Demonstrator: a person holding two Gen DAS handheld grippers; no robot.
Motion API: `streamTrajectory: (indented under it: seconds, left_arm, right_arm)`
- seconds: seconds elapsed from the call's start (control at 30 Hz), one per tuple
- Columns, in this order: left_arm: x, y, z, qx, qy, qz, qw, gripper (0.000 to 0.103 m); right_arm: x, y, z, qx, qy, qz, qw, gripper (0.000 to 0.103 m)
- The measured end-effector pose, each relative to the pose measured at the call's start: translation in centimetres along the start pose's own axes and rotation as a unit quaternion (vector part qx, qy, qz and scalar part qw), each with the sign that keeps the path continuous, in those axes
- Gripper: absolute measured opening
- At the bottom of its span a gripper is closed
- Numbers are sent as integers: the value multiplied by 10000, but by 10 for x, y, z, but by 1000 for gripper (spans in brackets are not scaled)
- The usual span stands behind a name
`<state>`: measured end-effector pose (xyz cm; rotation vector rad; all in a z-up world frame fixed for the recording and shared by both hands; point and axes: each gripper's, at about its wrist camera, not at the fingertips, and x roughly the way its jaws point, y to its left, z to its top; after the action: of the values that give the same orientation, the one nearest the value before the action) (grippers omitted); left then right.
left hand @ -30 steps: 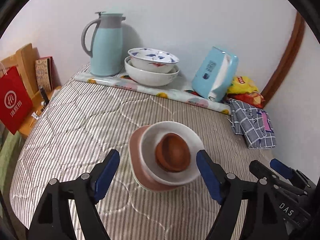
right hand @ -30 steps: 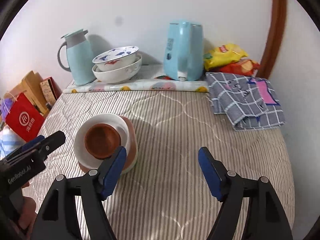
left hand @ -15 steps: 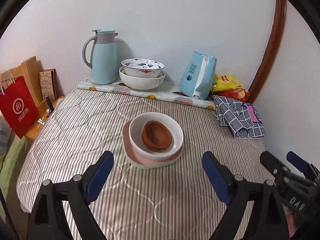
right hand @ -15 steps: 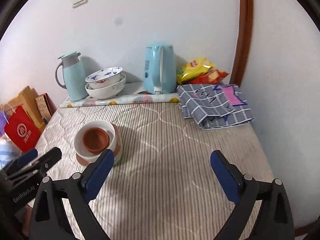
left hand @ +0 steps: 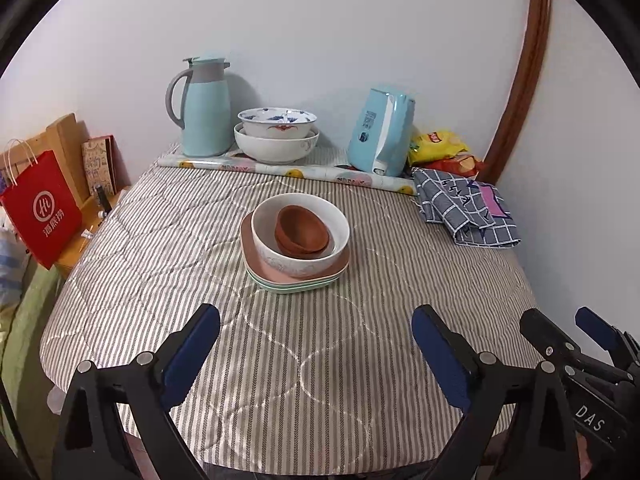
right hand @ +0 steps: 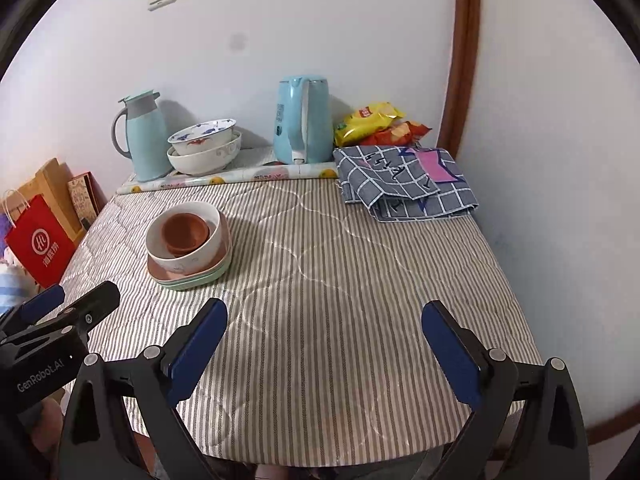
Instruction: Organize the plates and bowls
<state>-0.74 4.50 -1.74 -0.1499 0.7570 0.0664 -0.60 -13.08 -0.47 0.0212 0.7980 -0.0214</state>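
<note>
The left gripper [left hand: 316, 344] was seen with its 2 blue-padded fingers [left hand: 192, 350] spread wide, nothing between them but striped tablecloth [left hand: 320, 380]; its jaws had just been opening. The right gripper [right hand: 324, 340] was likewise spread wide and empty; its widening had come a moment sooner. The stack [left hand: 296, 244] was found ahead of the left fingers and apart from them, roughly on their midline: a brown bowl [left hand: 302, 230] nested, tilted, inside a white bowl [left hand: 280, 258], which rested on a pink plate [left hand: 250, 240] over pale green plates [left hand: 296, 286]. From the right wrist the same stack [right hand: 188, 246] was placed ahead of and beyond the left finger, well off the midline; the green plates' edge [right hand: 200, 282] was shown more plainly there. Past the stack, against the wall, 2 larger nested bowls [left hand: 276, 138] were seen between a thermos jug [left hand: 202, 116] and a blue kettle [left hand: 380, 132]. Only the left view showed the right gripper's tips beside its right finger; only the right view showed the left gripper [right hand: 72, 304] beside its left finger, lettered on its body. The checked cloth [right hand: 404, 182] and snack bags [right hand: 376, 124] were shown in full ahead of the right fingers; in the left view they were crowded toward the far right.
</note>
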Motion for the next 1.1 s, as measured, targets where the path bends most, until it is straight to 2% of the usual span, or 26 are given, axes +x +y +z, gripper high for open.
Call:
streamTrajectory:
  seconds: [0.57,1.1]
  left_arm:
    - [-14,-11,-5,102,-93,-11,9999,97]
    - [-17,-13,-4,166,-115,43,9998,97]
  right_arm:
    - [-19,-17,-7,277,-105,36,9996,97]
    - [-22,-17,-8,229,-75,9,9997,97]
